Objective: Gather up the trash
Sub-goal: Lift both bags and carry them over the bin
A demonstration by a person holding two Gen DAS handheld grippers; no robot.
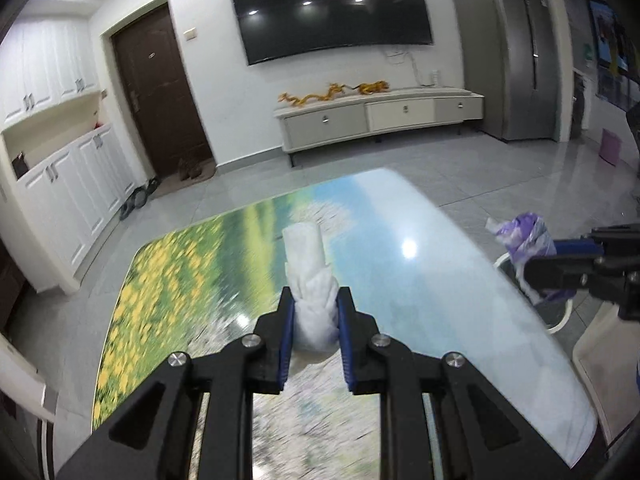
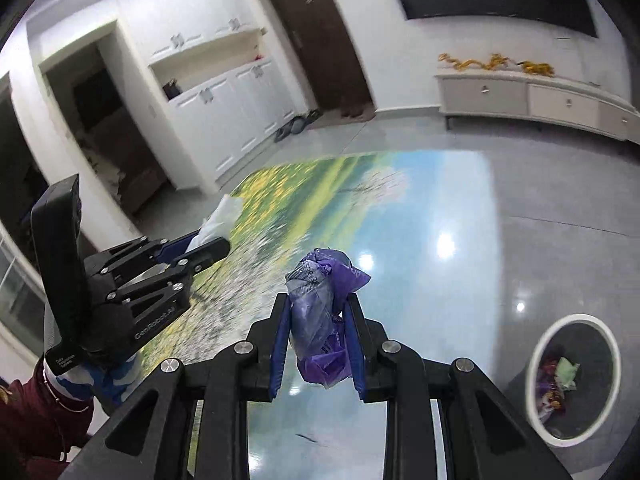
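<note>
From the left wrist, the left claw [image 1: 314, 306] pinches one white crumpled tissue [image 1: 309, 276] above the counter [image 1: 420, 264], whose near edge is cut off and blurred. From the right wrist, the right claw [image 2: 318, 312] is clamped on one purple plastic wrapper [image 2: 320, 320]; right of it one trash bin [image 2: 576, 376] stands on open floor, its contents indistinct.

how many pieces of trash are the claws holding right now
2: a crumpled white paper tissue in the left claw, a scrunched purple plastic bag in the right claw.
</note>
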